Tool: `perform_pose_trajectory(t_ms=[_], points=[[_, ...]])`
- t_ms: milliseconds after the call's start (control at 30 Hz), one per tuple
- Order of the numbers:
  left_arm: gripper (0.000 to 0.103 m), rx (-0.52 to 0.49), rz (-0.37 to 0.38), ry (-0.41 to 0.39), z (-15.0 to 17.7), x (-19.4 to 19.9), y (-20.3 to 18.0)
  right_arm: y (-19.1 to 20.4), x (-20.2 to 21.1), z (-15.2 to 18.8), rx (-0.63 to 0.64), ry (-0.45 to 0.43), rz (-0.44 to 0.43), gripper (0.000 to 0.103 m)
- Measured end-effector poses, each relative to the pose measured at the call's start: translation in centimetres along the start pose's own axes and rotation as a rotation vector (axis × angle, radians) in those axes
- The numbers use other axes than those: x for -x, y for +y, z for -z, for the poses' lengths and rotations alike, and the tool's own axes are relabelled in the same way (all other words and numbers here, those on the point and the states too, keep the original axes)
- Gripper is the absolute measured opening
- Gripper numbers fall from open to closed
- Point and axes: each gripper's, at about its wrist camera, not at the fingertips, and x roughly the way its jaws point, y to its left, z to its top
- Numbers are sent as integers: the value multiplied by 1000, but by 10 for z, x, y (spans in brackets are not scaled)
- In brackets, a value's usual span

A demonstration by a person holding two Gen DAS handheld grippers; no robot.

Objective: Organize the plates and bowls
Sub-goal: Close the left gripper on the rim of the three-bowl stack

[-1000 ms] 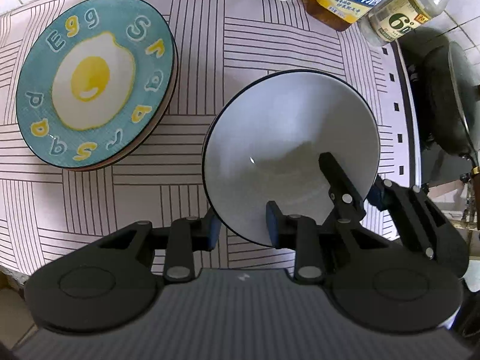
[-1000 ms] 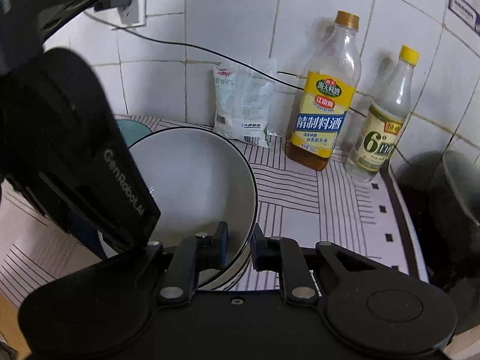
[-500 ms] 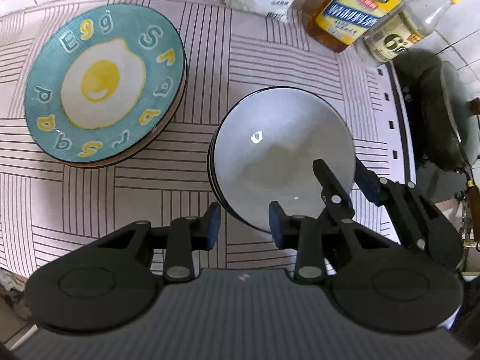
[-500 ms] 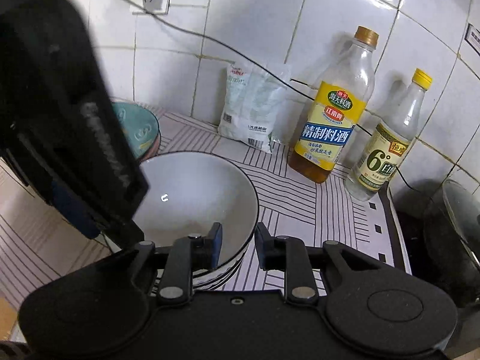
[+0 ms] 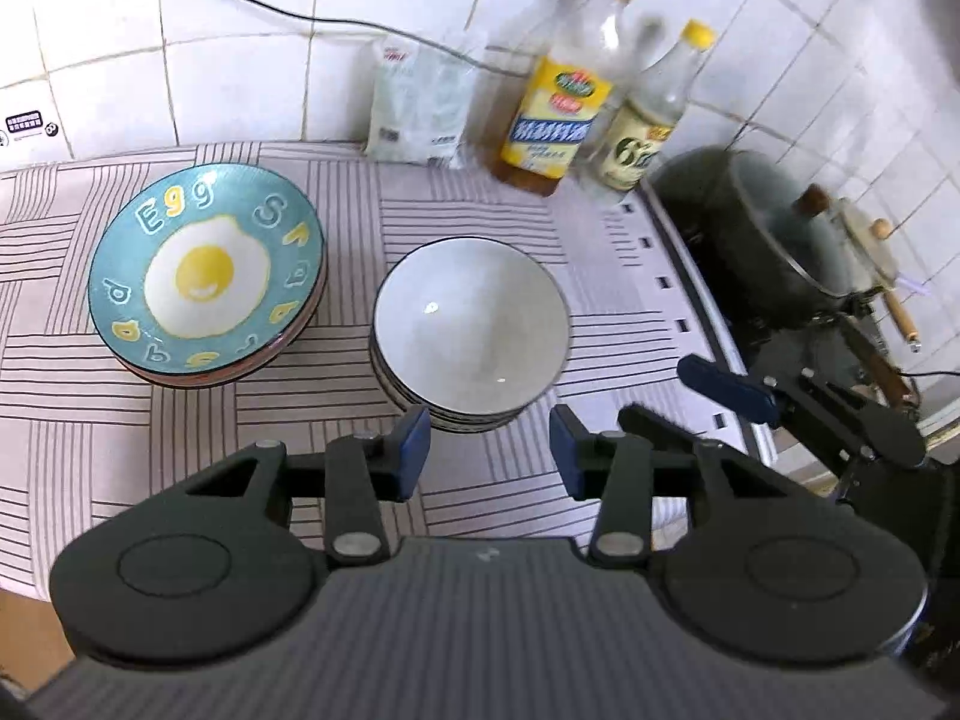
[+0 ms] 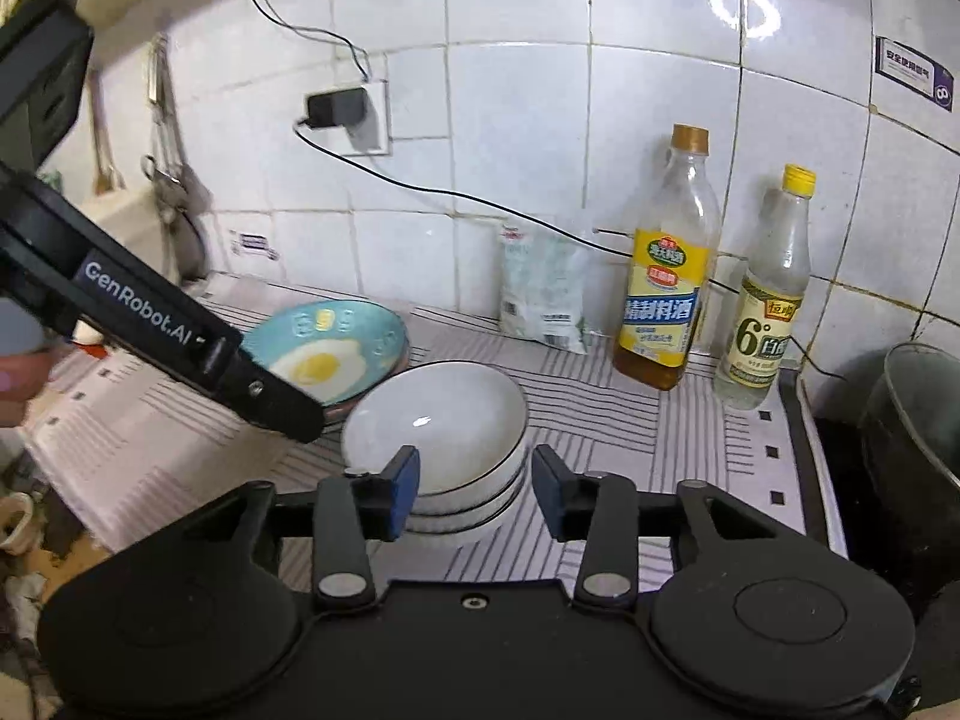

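A white bowl with a dark rim tops a stack of bowls [image 5: 471,330] on the striped cloth [image 5: 480,204]; the same bowl stack [image 6: 438,420] shows in the right wrist view. To its left is a stack of plates topped by a teal fried-egg plate [image 5: 207,273], also seen as the egg plate [image 6: 324,354]. My left gripper [image 5: 489,450] hovers just short of the bowls, jaws opening, nothing between them. My right gripper [image 6: 474,480] is above the stack's near right side, jaws opening, pads off the rim. The right gripper [image 5: 690,405] shows at right.
Two bottles [image 6: 666,300] [image 6: 768,312] and a white bag [image 6: 540,294] line the tiled wall. A dark pot [image 5: 774,240] sits on the stove at right. A black cable [image 6: 480,198] runs from the wall socket. The left tool's housing [image 6: 150,312] crosses the right wrist view.
Both grippers let go of the white bowl, which now rests nested on the stack. Both have drawn back and upward, and their jaws stand wider.
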Motion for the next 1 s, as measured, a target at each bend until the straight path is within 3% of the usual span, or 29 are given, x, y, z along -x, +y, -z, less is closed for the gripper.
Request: perform_pose_trajectory(t_ms=[100, 233, 367, 467, 667, 833, 933, 1000], points=[[46, 4, 27, -20, 11, 5, 2, 0, 4, 13, -1, -15, -29, 63], [49, -18, 35, -19, 24, 5, 5, -2, -4, 34, -20, 6, -28, 68], [58, 21, 56, -47, 33, -2, 16, -3, -20, 54, -33, 38, -31, 77], [66, 62, 81, -68, 33, -14, 27, 0, -36, 65, -13, 39, -8, 94], [76, 171, 124, -104, 21, -41, 53, 7, -79, 71, 32, 44, 4, 98], [77, 258, 141, -46, 15, -82, 76, 13, -112, 71, 32, 37, -18, 98], [77, 280, 128, -17, 13, -103, 82, 9, -130, 68, 12, 40, -27, 98], [76, 328, 76, 3, 11, -115, 84, 5, -139, 66, -18, 47, -29, 98]])
